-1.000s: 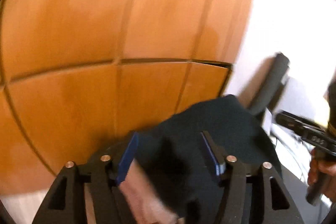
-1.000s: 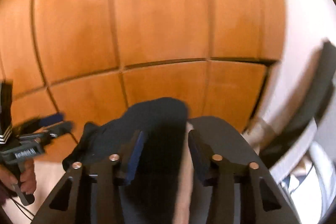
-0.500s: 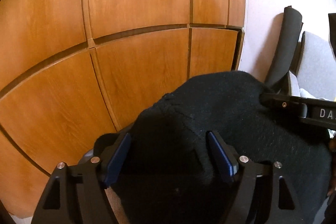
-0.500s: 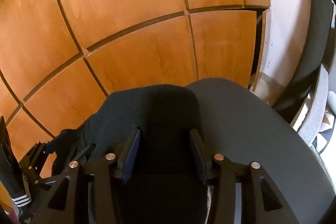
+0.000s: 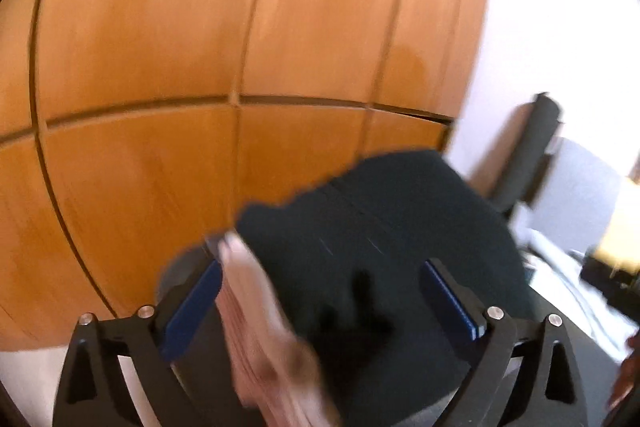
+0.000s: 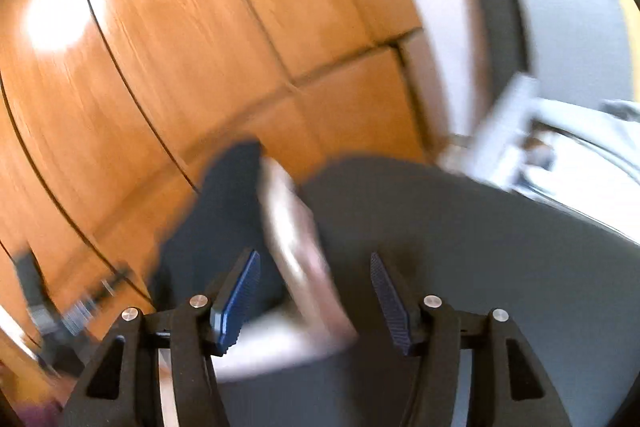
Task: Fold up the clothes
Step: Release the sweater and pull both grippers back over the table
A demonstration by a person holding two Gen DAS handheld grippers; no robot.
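Garment: a dark knit garment with a pale pink lining or second layer lies bunched on the round grey table. In the right wrist view the same dark cloth rises in a hump with the pink strip beside it. Both views are smeared by motion, so its exact shape cannot be read.

How it should handle: it looks soft, limp and light, likely to sag and slide rather than hold a crease. The knit should give the ribbed pads some grip.

Where to grip: probably along an edge or corner, both layers together. A pinch in the middle would likely only lift a hump.

Left gripper: fingers spread wide, the cloth lying between them. It grips nothing that shows.

Right gripper: fingers spread too. The pink strip runs through the gap, touching neither pad as far as the blur lets one tell.

Fold so far: the garment is heaped, not flat or squared. This would suit a garment just being laid out as well as one let go between folds.

Containers: no basket, box or drawer shows in either view.

Surroundings: wood wall panels stand behind the table. A dark chair stands off to the right by a white wall.
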